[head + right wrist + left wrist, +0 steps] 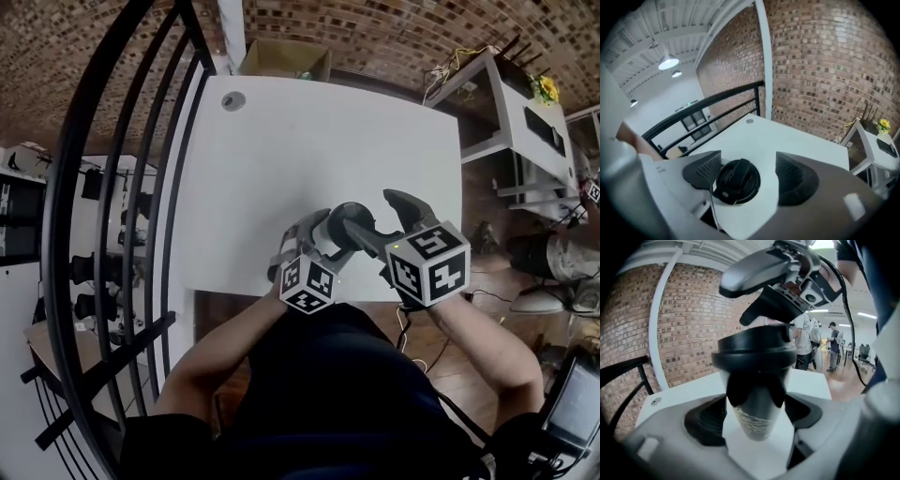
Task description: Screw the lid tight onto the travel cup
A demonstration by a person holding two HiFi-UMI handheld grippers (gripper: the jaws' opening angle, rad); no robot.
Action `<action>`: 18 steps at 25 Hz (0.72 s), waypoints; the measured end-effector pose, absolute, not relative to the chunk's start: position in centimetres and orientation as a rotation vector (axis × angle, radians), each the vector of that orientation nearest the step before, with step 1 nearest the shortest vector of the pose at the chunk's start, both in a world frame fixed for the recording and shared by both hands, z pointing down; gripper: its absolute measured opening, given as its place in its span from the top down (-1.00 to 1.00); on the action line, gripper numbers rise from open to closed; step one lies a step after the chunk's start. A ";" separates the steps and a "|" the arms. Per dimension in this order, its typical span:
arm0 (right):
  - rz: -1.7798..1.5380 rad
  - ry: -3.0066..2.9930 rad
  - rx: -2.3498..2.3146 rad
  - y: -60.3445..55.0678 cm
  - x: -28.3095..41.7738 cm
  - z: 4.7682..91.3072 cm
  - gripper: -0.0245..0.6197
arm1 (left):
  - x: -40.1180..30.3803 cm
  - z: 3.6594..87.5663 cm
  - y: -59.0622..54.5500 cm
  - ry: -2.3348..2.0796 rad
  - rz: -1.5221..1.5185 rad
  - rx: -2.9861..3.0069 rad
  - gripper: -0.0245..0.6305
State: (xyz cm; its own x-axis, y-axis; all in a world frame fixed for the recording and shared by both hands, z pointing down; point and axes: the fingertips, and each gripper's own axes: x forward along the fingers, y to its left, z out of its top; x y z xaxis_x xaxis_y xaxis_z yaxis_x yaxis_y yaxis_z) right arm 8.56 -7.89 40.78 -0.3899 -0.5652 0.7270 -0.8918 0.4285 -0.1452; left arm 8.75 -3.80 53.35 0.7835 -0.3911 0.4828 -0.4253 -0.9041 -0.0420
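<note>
The travel cup [754, 413] has a pale body with a dark sleeve, and its black lid [754, 350] sits on top. My left gripper [754, 416] is shut on the cup's body and holds it upright above the near edge of the white table [309, 131]. In the head view the left gripper [323, 236] and the cup [330, 228] are at centre. My right gripper [745, 171] stands open over the lid [736, 181], looking down on it, with a gap between the right pad [790, 172] and the lid. In the left gripper view it hangs just above the lid.
A round grommet hole [232, 100] is at the table's far left. A black railing [112, 187] runs along the left side. A cardboard box [284, 58] stands beyond the far edge, and a white shelf unit [511, 112] to the right. People [806, 341] stand in the background.
</note>
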 end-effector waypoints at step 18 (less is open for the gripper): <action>0.640 -2.520 1.861 -2.1 16.9 33.7 0.89 | 1.6 33.1 -3.9 -1.002 0.085 2.625 0.90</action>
